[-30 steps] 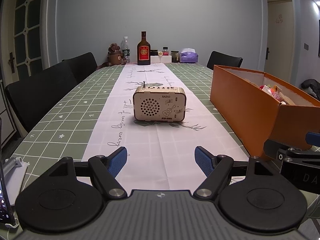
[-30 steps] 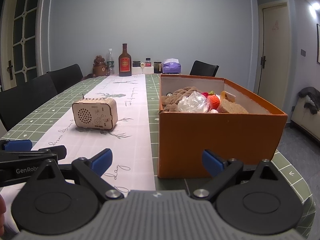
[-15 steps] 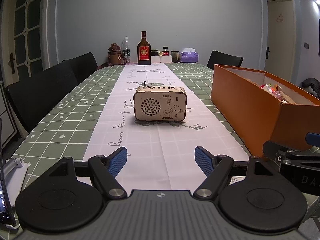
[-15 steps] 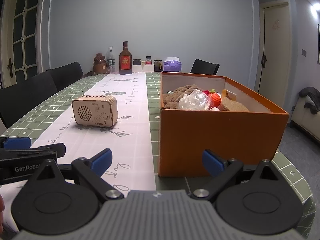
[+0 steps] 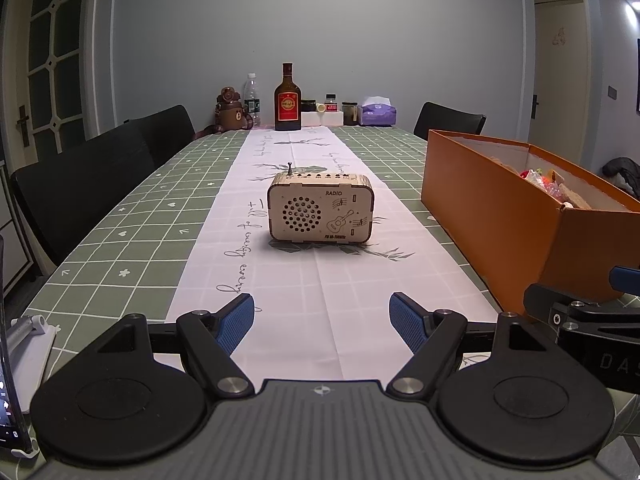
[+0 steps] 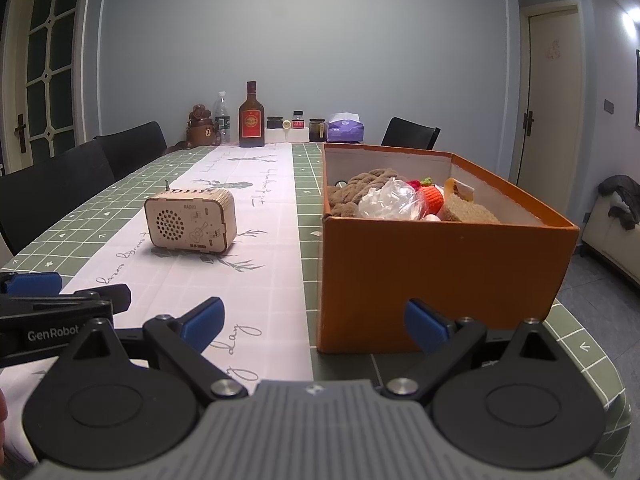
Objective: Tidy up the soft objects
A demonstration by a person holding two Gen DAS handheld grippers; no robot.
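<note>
Orange box (image 6: 440, 272) at one o'clock, packed with soft objects (image 6: 384, 200); left gripper (image 5: 322, 320) and right gripper (image 6: 314, 320) spread wide, empty. Likely sorting's start or finish; next, reaching in.

A long dining table (image 5: 120, 216), covered in a green checked cloth with a pale runner (image 5: 320, 272) down its centre, stretches toward a plain grey-blue wall (image 5: 320, 28) in a dimly lit room. Black chairs (image 5: 92, 184) line the table's left side and another chair (image 5: 448, 122) stands at its far right corner, while a glazed door with white muntins (image 5: 56, 60) is set in the wall to the table's left. To the table's right, a closed cream door (image 6: 554, 92) sits beneath a bright wall light (image 6: 631, 20), with a dark garment (image 6: 622, 196) draped over pale furniture above a grey tiled floor (image 6: 600, 304).
</note>
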